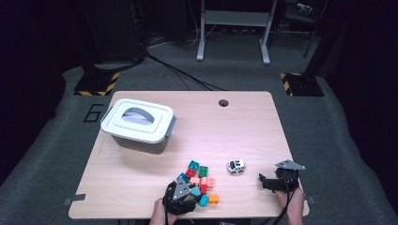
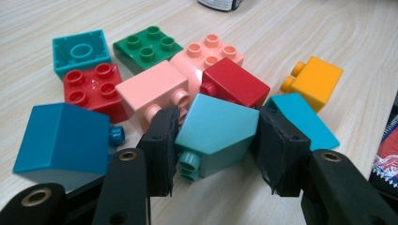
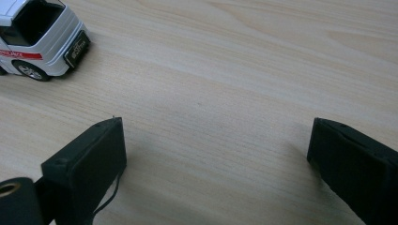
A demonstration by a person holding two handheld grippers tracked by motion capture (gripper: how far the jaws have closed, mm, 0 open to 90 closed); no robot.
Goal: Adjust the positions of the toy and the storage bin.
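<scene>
High view: a wooden table (image 1: 141,164) carries a grey bin (image 1: 137,125) at its far left, its white lid (image 1: 136,119) shut, so what is inside cannot be told. Near the front edge lies a heap of bricks (image 1: 201,180), with a toy car (image 1: 236,167) just to its right. The left gripper (image 1: 185,193) sits at the near side of the heap, a pale teal brick (image 1: 195,191) at its tip; how its jaws stand is hard to read from here. The right gripper (image 1: 268,183) rests on the table at the front right, apart from the car and the heap, pointing left.

Left gripper view: up close, the left gripper (image 2: 213,143) has its two jaws pressed on either side of the pale teal brick (image 2: 216,133), clamped on it, studs facing the camera. The brick lies low among the others. A blue brick (image 2: 63,138) lies to its left, a pink brick (image 2: 152,91) and a red brick (image 2: 234,82) behind it, an orange brick (image 2: 314,82) to the right, and a green brick (image 2: 148,47) farther back.

Right gripper view: the right gripper (image 3: 216,145) has its jaws spread wide with bare wood between them, holding nothing. The car (image 3: 40,40), white with a red stripe, stands at the upper left, well clear of the jaws, its rear toward the camera.
</scene>
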